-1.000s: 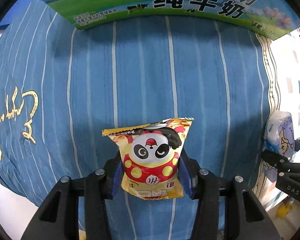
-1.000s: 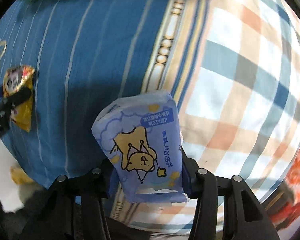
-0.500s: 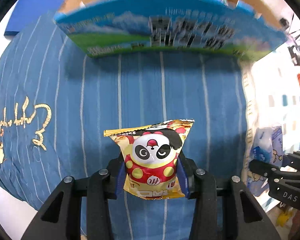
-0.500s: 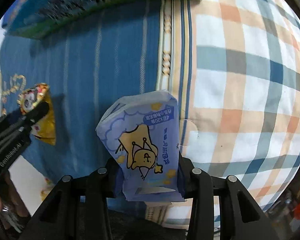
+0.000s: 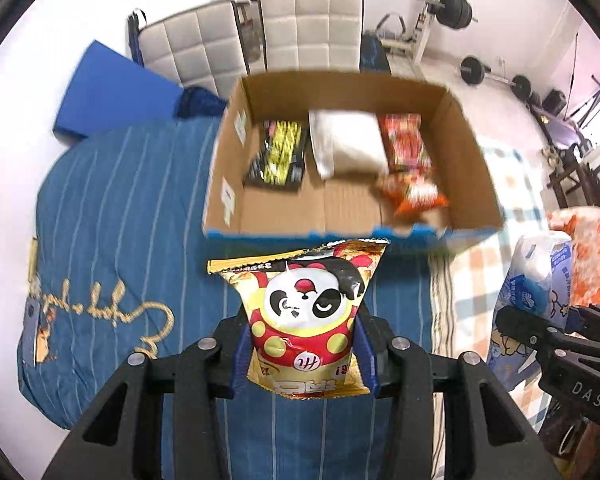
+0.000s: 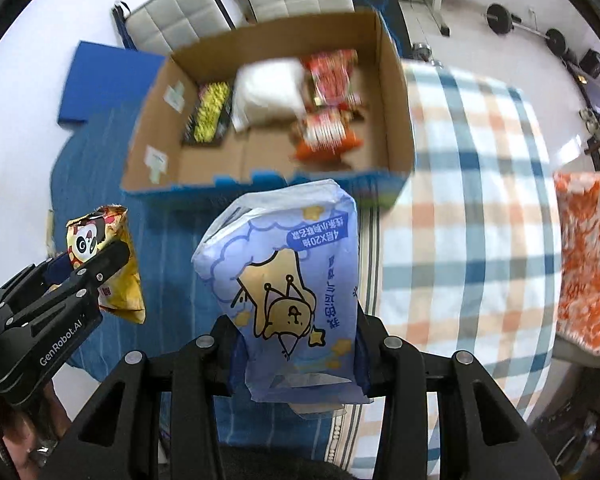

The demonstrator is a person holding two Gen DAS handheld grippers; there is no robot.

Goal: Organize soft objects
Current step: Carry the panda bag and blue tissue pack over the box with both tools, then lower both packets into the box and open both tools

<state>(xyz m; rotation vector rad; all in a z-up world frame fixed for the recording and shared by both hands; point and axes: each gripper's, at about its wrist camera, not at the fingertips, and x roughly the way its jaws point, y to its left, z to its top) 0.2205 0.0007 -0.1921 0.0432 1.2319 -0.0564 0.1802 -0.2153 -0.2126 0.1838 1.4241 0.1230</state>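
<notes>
— So, left wrist view first?
— Left gripper (image 5: pixel 304 364) clamped on the panda snack bag (image 5: pixel 306 320), blue pads pressing both sides of its lower half, bag upright. Held just in front of the near wall of the cardboard box (image 5: pixel 468 152), above the blue striped blanket (image 5: pixel 112 220).
— Inside the box?
— Black-and-yellow packet (image 5: pixel 278 156) toward the left wall, white soft pack (image 5: pixel 346 142) in the middle, red packet (image 5: pixel 404 142) toward the right wall, orange-red snack bag (image 5: pixel 414 194) nearer the front, all blurred. Bare cardboard floor along the near wall.
— Anything else from that side?
— Right of the box, the right gripper's black fingers (image 5: pixel 540 332) pinching a blue tissue pack (image 5: pixel 536 280). Beyond the box, two white padded chairs (image 5: pixel 308 24) and a blue mat (image 5: pixel 112 92) off to the left.
— And the right wrist view?
— Right gripper (image 6: pixel 298 360) closed on the tissue pack (image 6: pixel 288 280), pads squeezing its lower sides, print upside down, top edge reaching just short of the box's (image 6: pixel 396 92) near wall. Held above the seam between the blue blanket (image 6: pixel 168 248) and the checked blanket (image 6: pixel 472 220), which lies right of the box.
— Left gripper visible there?
— Yes, lower left of the box, black fingers (image 6: pixel 100 268) gripping the panda bag (image 6: pixel 100 248). Same four items inside the box, blurred. Orange-patterned cloth (image 6: pixel 588 256) far right of the box.
</notes>
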